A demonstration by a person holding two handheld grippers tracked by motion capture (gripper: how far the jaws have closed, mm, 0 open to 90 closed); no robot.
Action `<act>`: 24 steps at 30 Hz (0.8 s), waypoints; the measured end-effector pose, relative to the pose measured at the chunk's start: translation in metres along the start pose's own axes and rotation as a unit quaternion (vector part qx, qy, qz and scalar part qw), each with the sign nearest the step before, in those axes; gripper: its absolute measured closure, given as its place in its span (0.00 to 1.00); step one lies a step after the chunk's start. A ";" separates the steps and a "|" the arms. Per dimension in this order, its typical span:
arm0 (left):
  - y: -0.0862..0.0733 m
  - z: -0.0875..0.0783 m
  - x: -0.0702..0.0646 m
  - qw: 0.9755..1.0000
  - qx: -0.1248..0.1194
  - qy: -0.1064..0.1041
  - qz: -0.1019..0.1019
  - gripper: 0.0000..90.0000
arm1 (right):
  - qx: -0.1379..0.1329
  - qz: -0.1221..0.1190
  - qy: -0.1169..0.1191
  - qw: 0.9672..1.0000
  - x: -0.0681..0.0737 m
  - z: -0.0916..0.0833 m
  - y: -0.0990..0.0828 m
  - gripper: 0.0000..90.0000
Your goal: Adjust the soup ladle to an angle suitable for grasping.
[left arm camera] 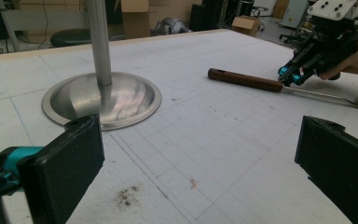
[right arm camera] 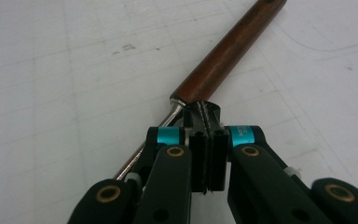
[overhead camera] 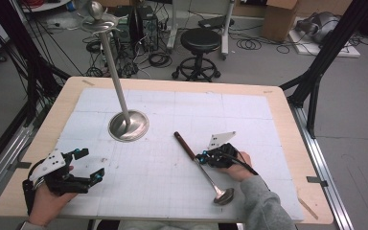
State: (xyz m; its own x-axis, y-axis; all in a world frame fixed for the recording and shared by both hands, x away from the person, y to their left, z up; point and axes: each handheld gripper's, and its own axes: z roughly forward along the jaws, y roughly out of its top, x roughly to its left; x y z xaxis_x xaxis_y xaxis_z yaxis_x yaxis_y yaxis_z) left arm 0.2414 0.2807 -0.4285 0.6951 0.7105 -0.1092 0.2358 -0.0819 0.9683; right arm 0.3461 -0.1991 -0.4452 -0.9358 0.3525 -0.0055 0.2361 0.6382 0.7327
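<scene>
I take the table first: pale wooden rim, white gridded sheet over most of the top. My landmark is the metal stand, a round dished base with a tall thin pole rising from its middle, set on the sheet left of centre.

The ladle lies flat on the sheet, to the right of the stand and nearer my side. Its brown wooden handle end points back toward the stand; the thin steel shaft runs away from it to the bowl near the front edge.

My right gripper sits at the ladle, right of the stand. In the right gripper view its jaws are pressed together, pads meeting, the tips just at the joint where wood meets steel shaft. I cannot tell whether the shaft is pinched between them.

My left gripper rests in front of the stand at the near left of the table, jaws spread wide with nothing between them.
</scene>
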 end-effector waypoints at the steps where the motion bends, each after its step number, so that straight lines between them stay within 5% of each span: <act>1: 0.000 0.000 0.000 1.000 0.000 0.001 -0.001 0.02 | 0.001 -0.001 0.004 1.000 0.001 0.001 0.001 1.00; 24: 0.001 0.004 0.000 1.000 0.003 -0.005 0.002 0.02 | 0.035 -0.041 0.068 0.996 0.022 0.008 0.016 1.00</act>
State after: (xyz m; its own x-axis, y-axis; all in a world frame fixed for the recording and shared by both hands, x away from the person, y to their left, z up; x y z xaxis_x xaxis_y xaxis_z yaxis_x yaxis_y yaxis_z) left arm 0.2443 0.2777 -0.4285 0.7034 0.7027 -0.1072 0.2366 -0.0893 0.9675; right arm 0.3312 -0.1753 -0.4388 -0.9785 0.2035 0.0327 0.1703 0.7087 0.6847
